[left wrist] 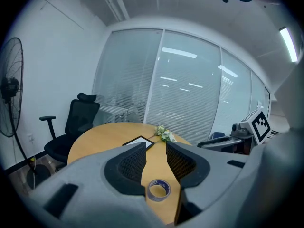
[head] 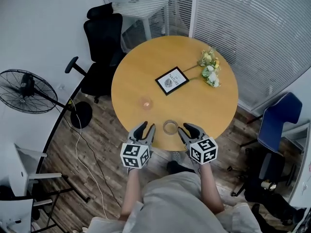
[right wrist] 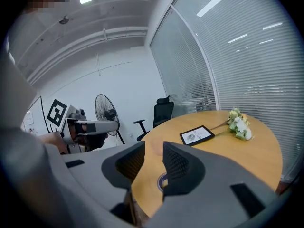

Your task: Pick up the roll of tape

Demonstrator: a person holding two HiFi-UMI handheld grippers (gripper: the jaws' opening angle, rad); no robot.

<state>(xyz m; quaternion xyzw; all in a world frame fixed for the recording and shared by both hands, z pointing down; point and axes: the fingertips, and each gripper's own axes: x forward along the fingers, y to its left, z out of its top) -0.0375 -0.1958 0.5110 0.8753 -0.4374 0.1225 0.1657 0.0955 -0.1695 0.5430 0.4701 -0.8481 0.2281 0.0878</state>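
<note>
Round table [head: 146, 72] bears the roll of tape [head: 170, 127].

"What stood around the room?"

"A round wooden table [head: 141, 76] sat mid-frame on a dark plank floor [head: 102, 149]. A black office chair [head: 103, 38] and a standing fan [head: 26, 91] were at the left, by the white wall [head: 39, 18]."

"And on the right?"

"Glass walls with closed blinds [head: 252, 33], and a blue chair [head: 279, 123] lower right."

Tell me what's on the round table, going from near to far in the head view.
Roll of tape → small clear object → framed card. The flowers lie about as far away as the card, so they are left out of the order.
</note>
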